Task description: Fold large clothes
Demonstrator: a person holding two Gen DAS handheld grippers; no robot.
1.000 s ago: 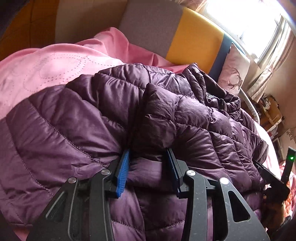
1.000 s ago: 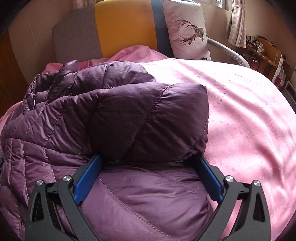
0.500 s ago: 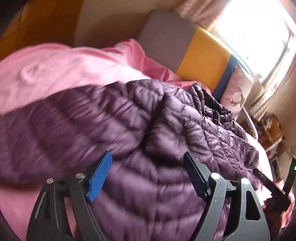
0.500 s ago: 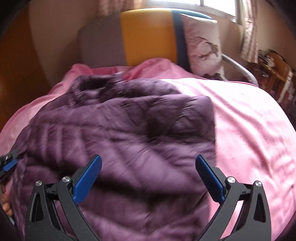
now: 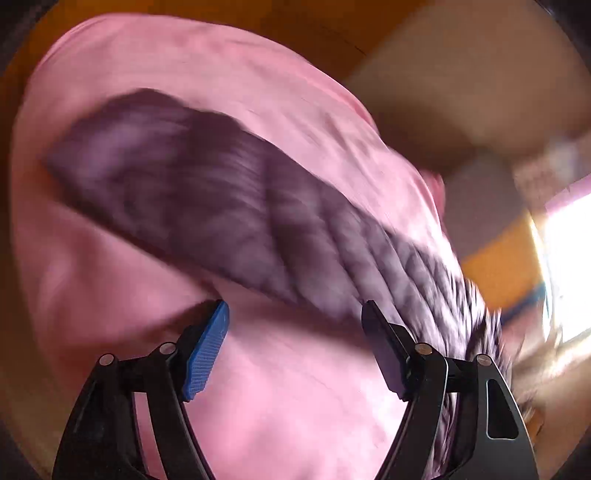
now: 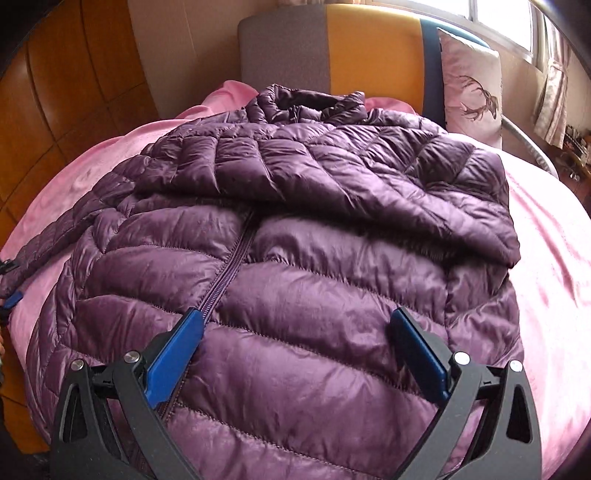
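A purple quilted down jacket (image 6: 295,236) lies zipper-up on a pink bedspread (image 6: 546,258), collar toward the headboard. Its right sleeve is folded across the chest; the left sleeve trails out to the left. My right gripper (image 6: 295,332) is open and empty above the jacket's lower front. In the blurred left wrist view, my left gripper (image 5: 295,321) is open and empty over the pink bedspread (image 5: 288,406), with the jacket sleeve (image 5: 207,199) stretched beyond the fingertips. The left gripper's blue pad tip also shows at the left edge of the right wrist view (image 6: 11,299).
A grey, yellow and blue headboard (image 6: 369,51) stands at the far end with a deer-print pillow (image 6: 472,92) against it. Wooden panelling (image 6: 66,92) lines the left side. A window (image 6: 509,22) and cluttered furniture are at the right.
Both grippers have let go of the jacket and pulled back. The left gripper opened and swung away left over the sleeve. The right gripper drew back, leaving the sleeve folded across the chest.
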